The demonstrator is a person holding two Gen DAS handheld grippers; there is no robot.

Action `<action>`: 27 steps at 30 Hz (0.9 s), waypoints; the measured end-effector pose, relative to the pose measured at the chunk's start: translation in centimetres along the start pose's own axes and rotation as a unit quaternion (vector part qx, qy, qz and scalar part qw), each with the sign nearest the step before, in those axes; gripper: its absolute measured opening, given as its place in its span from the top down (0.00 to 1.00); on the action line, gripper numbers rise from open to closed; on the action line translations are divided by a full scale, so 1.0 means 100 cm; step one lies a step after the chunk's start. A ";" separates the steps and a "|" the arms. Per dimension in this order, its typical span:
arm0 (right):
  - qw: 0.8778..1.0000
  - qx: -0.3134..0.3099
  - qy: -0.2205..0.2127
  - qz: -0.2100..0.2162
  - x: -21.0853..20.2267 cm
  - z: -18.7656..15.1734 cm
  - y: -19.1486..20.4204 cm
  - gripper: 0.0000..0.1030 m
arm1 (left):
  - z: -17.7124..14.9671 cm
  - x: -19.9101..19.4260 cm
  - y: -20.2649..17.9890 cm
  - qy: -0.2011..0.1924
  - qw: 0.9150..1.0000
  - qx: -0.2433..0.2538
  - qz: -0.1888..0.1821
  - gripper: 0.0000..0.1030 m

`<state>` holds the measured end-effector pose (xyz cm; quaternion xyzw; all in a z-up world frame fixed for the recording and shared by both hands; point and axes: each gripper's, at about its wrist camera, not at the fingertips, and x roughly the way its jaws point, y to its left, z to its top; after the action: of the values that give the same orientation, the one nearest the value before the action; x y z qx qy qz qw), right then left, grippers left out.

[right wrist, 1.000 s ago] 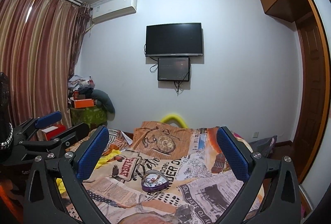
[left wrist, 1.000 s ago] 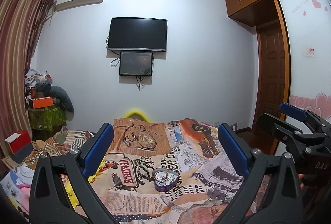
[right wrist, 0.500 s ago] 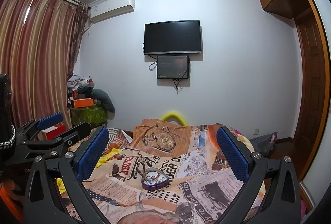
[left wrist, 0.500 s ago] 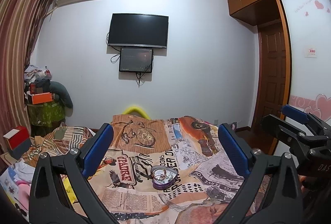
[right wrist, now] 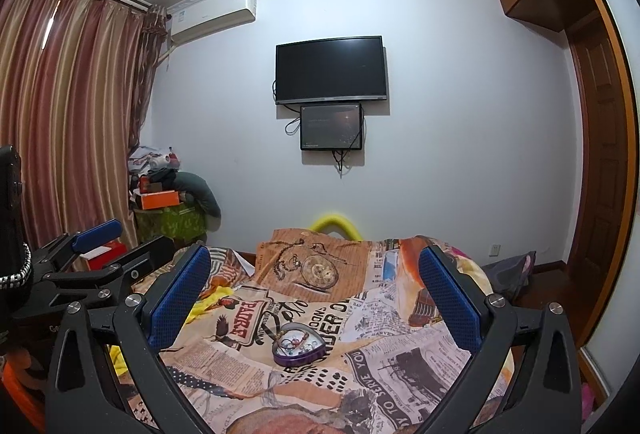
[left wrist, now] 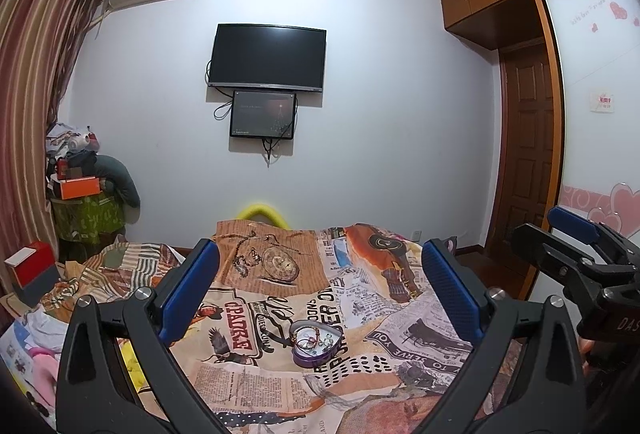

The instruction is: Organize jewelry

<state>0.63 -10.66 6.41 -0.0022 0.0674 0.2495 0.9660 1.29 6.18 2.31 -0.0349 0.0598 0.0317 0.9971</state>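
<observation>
A purple heart-shaped tin [left wrist: 316, 342] [right wrist: 298, 349] sits open on the bed, with several small jewelry pieces [left wrist: 310, 338] [right wrist: 295, 342] tangled inside it. My left gripper [left wrist: 320, 298] is open and hangs well above and short of the tin, nothing between its blue pads. My right gripper [right wrist: 314, 298] is open too, likewise held back from the tin. In the left wrist view the right gripper [left wrist: 576, 250] shows at the right edge; in the right wrist view the left gripper [right wrist: 104, 254] shows at the left.
The bed wears a newspaper-print cover [left wrist: 280, 386] [right wrist: 360, 374]. A red and white box [left wrist: 28, 268] and clutter lie at its left. A stack of boxes and a cushion [right wrist: 168, 201] stand by the curtain. A yellow object [left wrist: 262, 213] peeks over the far end.
Both cameras have tilted slightly upward and eased back, so the heart tin sits a little lower in each view. Both grippers stay open and empty.
</observation>
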 end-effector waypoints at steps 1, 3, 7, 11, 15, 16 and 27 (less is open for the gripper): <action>1.000 0.000 0.000 0.000 0.000 0.000 0.000 0.00 | -0.001 0.001 0.000 0.001 1.000 -0.001 -0.001 0.01; 1.000 0.001 0.001 0.000 0.000 0.000 -0.001 0.00 | -0.001 0.002 0.000 0.001 1.000 -0.003 -0.004 0.01; 1.000 0.002 0.001 -0.001 0.000 -0.001 -0.001 0.00 | -0.002 0.004 0.000 0.003 1.000 -0.004 -0.007 0.01; 1.000 0.003 0.002 -0.001 0.000 -0.001 -0.002 0.00 | -0.003 0.005 -0.001 0.004 1.000 -0.001 -0.010 0.01; 1.000 0.003 0.002 -0.002 0.000 -0.001 -0.002 0.00 | -0.004 0.004 -0.003 0.007 1.000 0.004 -0.016 0.01; 1.000 0.003 0.002 -0.002 0.000 -0.001 -0.002 0.00 | -0.004 0.004 -0.003 0.009 1.000 0.006 -0.019 0.01; 1.000 0.004 0.004 -0.005 0.001 -0.001 -0.003 0.00 | -0.003 0.004 -0.006 0.013 1.000 0.006 -0.026 0.01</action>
<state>0.80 -10.85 6.27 0.0008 0.0721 0.2442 0.9671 1.71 5.63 2.01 -0.0312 0.0725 0.0054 0.9969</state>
